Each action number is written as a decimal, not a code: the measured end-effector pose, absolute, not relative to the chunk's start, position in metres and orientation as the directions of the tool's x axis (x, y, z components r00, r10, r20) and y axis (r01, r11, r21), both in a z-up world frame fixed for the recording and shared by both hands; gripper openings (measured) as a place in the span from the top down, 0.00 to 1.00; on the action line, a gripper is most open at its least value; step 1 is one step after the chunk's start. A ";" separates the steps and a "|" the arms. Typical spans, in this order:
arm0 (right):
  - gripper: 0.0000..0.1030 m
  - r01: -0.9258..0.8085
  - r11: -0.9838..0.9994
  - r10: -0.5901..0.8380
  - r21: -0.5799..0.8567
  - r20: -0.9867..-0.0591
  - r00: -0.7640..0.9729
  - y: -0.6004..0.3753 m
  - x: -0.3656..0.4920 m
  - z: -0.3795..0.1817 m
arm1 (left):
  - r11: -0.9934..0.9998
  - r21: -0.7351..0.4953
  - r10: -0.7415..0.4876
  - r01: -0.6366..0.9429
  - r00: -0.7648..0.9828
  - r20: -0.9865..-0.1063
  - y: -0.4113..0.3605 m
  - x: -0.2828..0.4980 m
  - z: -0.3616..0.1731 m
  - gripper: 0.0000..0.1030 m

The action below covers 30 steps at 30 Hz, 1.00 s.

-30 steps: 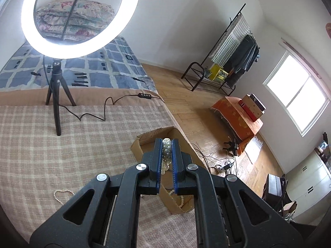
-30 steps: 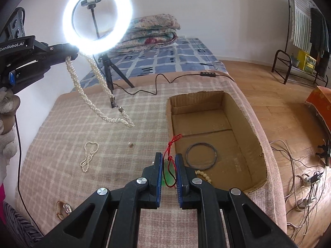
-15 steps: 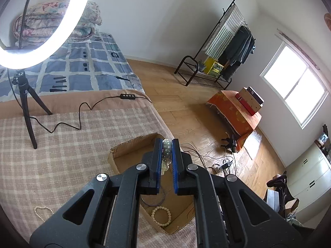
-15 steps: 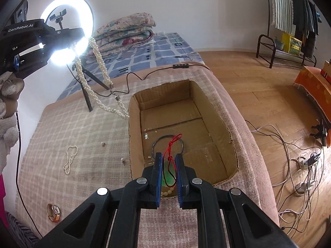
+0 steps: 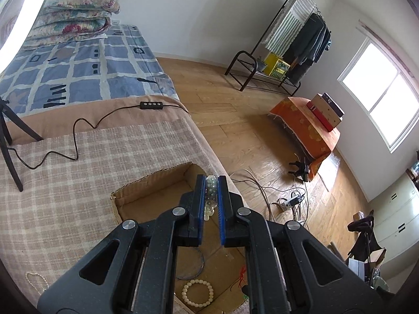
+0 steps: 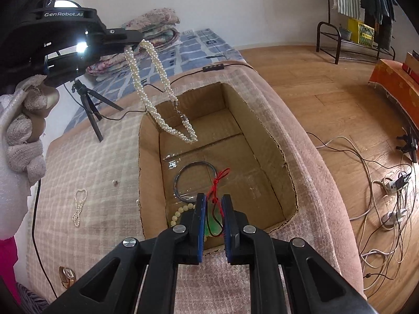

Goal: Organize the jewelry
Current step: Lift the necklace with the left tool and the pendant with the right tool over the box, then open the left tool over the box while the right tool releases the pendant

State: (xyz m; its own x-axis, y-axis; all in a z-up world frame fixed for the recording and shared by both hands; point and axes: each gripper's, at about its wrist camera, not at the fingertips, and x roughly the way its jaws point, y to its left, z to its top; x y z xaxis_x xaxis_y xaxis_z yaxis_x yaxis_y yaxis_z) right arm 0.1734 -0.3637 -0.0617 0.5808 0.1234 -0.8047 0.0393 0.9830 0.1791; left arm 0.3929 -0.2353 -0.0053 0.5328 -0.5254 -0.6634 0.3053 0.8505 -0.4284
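My left gripper (image 5: 211,180) is shut on a thick pearl necklace (image 6: 159,99), which hangs from it over the far left part of the open cardboard box (image 6: 277,151). My right gripper (image 6: 212,198) is shut on a green pendant with a red cord (image 6: 218,183), held above the box's near end. In the box lie a dark wire bangle (image 6: 193,180) and a cream bead bracelet (image 5: 198,293). The beads show between my left gripper's fingers in the left wrist view (image 5: 211,196).
A thin pearl strand (image 6: 79,206) and a gold ring-like item (image 6: 66,274) lie on the checked bed cover left of the box. A tripod (image 6: 90,107) with a cable stands behind. The bed edge drops to a wooden floor with cables on the right.
My left gripper has carried the pearl necklace rightward to above the box. My right gripper has moved forward with the pendant from the box's near edge to over its inside.
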 end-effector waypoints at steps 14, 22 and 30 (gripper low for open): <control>0.20 0.019 0.990 0.094 0.136 -0.769 0.633 -0.355 0.170 -0.059 | 0.860 -0.428 -0.509 0.278 0.523 -0.684 -0.235 0.397 -0.013 0.35; 0.00 -0.017 0.999 0.038 0.036 -0.742 0.669 -0.334 0.169 -0.049 | 0.875 -0.404 -0.483 0.265 0.527 -0.700 -0.221 0.390 -0.007 0.33; 0.00 -0.040 0.999 0.046 0.026 -0.724 0.688 -0.322 0.168 -0.040 | 0.886 -0.381 -0.461 0.263 0.566 -0.683 -0.189 0.372 0.016 0.33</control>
